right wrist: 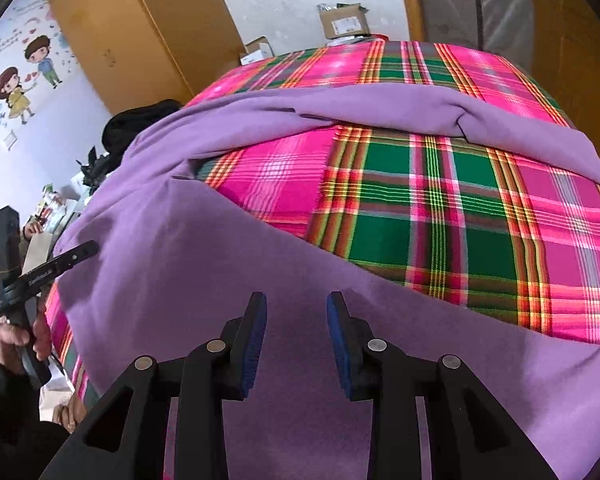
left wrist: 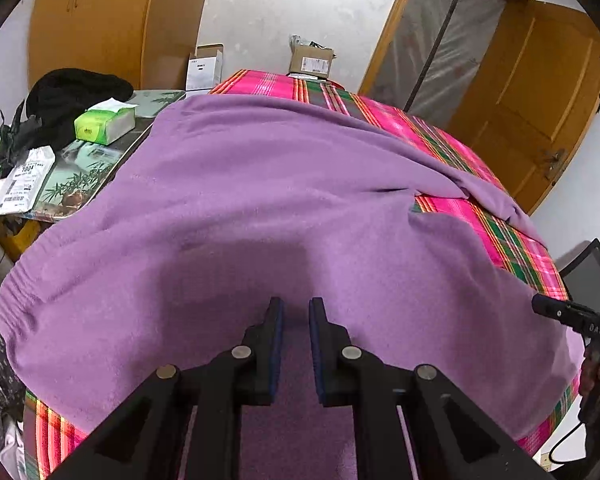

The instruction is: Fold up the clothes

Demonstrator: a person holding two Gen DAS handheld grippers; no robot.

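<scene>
A purple garment (left wrist: 228, 208) lies spread over a surface covered with a pink and green plaid cloth (right wrist: 440, 216), its far part folded so that a patch of plaid shows between two purple bands. The left gripper (left wrist: 296, 312) tilts down over the near part of the garment, its jaws parted by a narrow gap with nothing between the blue pads. The right gripper (right wrist: 297, 308) also tilts downward above the purple fabric, its jaws released and standing wider apart, empty. In the right wrist view, a hand (right wrist: 16, 332) grips the handle of the left gripper at the left edge. Beside the plaid surface stands a desk (left wrist: 100, 168) carrying a green tissue pack (left wrist: 105, 123) and a black garment (left wrist: 72, 96).
</scene>
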